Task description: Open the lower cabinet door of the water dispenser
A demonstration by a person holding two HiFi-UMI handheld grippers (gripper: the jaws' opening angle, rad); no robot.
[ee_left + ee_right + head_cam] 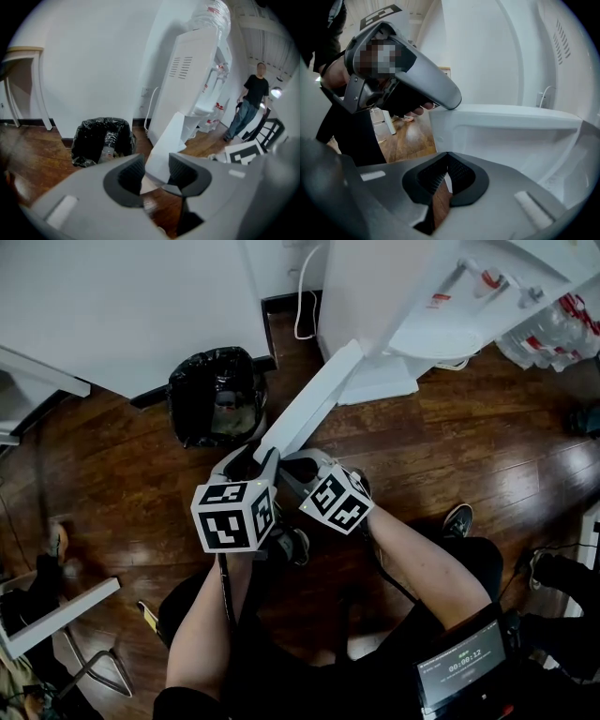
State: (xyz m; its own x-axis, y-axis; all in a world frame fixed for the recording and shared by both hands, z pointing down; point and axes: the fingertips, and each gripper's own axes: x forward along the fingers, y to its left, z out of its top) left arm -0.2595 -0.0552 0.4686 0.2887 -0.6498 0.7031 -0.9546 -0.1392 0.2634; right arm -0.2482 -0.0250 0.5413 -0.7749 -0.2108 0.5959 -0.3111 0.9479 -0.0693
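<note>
The left gripper (255,457) is clamping the free edge of the lower cabinet door (314,395). In the left gripper view, the white panel (168,140) is sitting between the two dark pads of the left gripper (156,171), with the right pad pressing against it. The right gripper (292,465) is hanging just beside the left one, on the other side of the door edge. In its own view the right gripper (446,161) is closed, its tips meeting, and it is holding nothing. Only a sliver of wooden floor (440,197) is showing below the tips. The door's inner face (506,136) is filling the space just past them.

From the head view, the door is standing swung well out from the water dispenser (375,296). It is showing edge-on as a long white slab running from the dispenser's base toward the person. Both marker cubes, left (232,515) and right (339,500), are facing up at the camera, with the person's forearms running back from them.

Left of the door, a bin lined with a black bag (214,395) is standing against the white wall, and a clear plastic bottle (108,140) is lying inside it. A white cable (305,296) is hanging down the wall between the bin and the dispenser. In the left gripper view a large water bottle (211,16) is sitting on top of the dispenser (187,79). A person in dark clothes (253,105) is standing well beyond it.
</note>
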